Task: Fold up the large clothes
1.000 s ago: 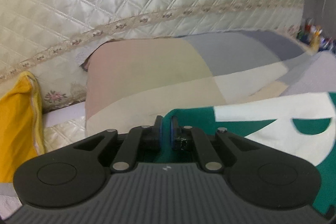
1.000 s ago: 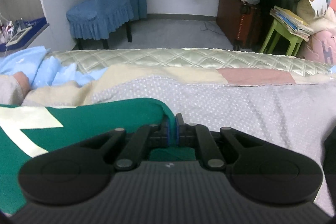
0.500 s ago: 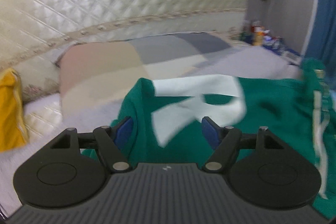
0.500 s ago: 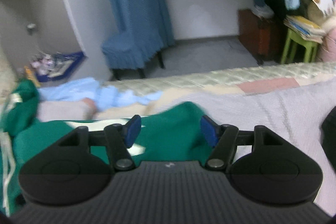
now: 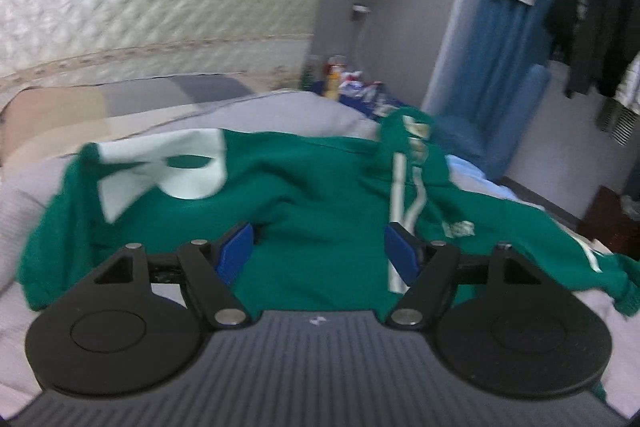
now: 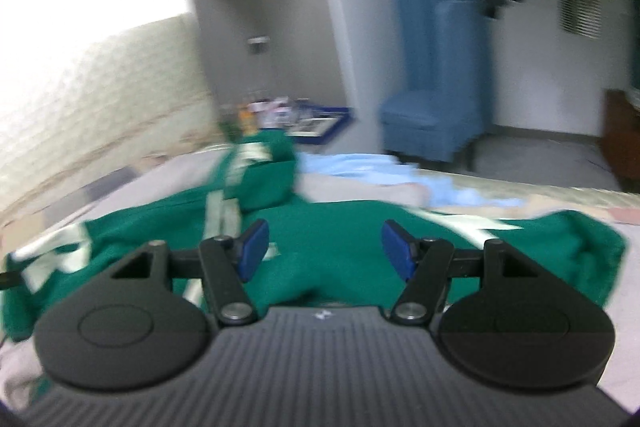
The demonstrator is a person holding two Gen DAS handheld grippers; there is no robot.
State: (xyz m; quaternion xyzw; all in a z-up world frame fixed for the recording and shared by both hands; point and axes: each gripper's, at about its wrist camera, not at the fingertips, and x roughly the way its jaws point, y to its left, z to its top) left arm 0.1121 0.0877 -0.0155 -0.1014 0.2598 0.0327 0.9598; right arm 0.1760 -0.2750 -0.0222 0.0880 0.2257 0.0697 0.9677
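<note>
I hold my left gripper (image 5: 318, 247) and right gripper (image 6: 322, 247) spread wide and empty above the green fleece hoodie with white lettering (image 5: 312, 195), which lies rumpled across the grey bedspread (image 5: 280, 111), so I can choose my next fold's grip points.

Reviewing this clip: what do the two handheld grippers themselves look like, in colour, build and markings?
Both look the same. The left gripper and right gripper have a black ribbed body with a small pale logo, two round black discs at the sides, black linkage arms on silver pivot pins, and blue pads on the fingers. No cables, sleeves or hands show.
</note>
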